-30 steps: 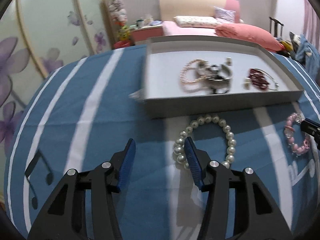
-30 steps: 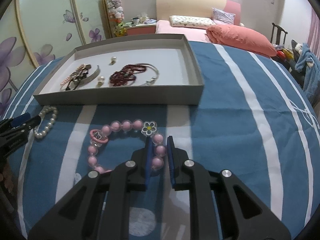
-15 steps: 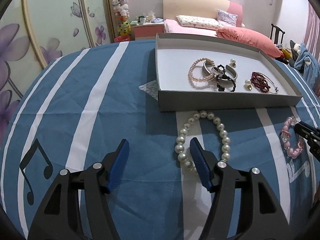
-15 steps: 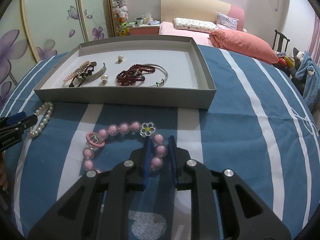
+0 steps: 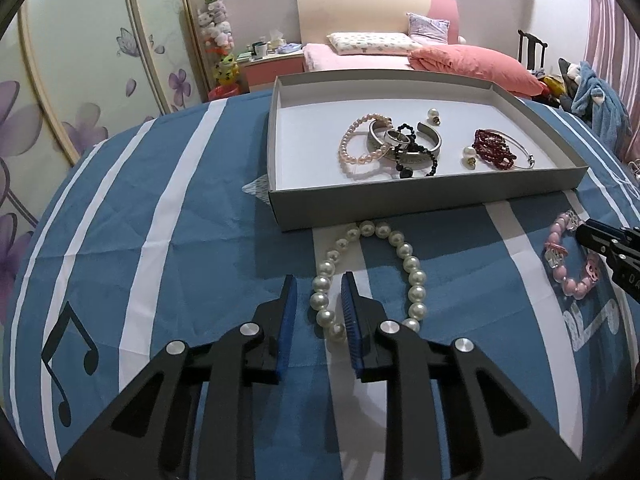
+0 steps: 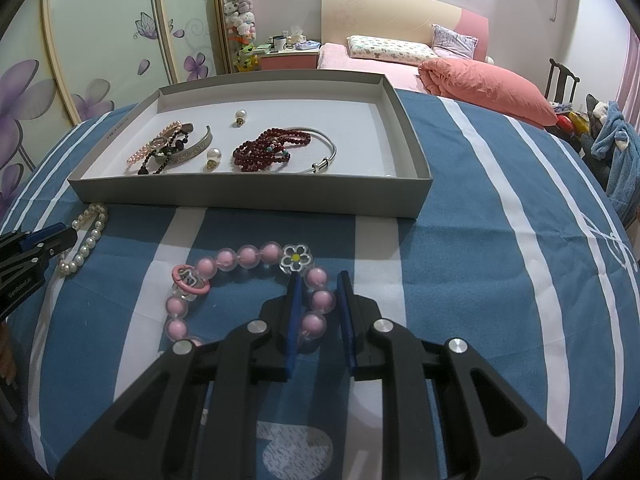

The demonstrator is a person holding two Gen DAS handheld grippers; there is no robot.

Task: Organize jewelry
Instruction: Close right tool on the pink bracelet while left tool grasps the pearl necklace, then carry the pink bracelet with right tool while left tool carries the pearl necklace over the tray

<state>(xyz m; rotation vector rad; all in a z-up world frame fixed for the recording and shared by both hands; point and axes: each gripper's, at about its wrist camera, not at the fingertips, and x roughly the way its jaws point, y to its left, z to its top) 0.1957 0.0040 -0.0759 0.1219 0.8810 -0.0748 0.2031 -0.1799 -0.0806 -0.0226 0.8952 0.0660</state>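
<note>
A white pearl bracelet [image 5: 412, 268] lies on the blue striped cloth in front of the grey tray [image 5: 420, 200]. My left gripper [image 5: 318, 286] has its jaws around the bracelet's left side, narrowed but with a gap to the pearls. A pink bead bracelet [image 6: 248, 256] with a flower charm lies in front of the tray [image 6: 256, 200]. My right gripper [image 6: 318, 280] straddles its right side, jaws close to the beads without clamping them. The tray holds several bracelets, bangles and pearl earrings.
The blue and white striped cloth [image 5: 160, 220] covers the table. A bed with a pink quilt [image 6: 480, 76] stands behind, and a wardrobe with purple flowers [image 5: 80, 80] at the left. A chair with blue clothes [image 6: 612, 140] is at the right.
My left gripper's jaws have narrowed from wide open and now straddle the pearl bracelet's left side. My right gripper has stayed around the pink beads; the view shifted slightly.
</note>
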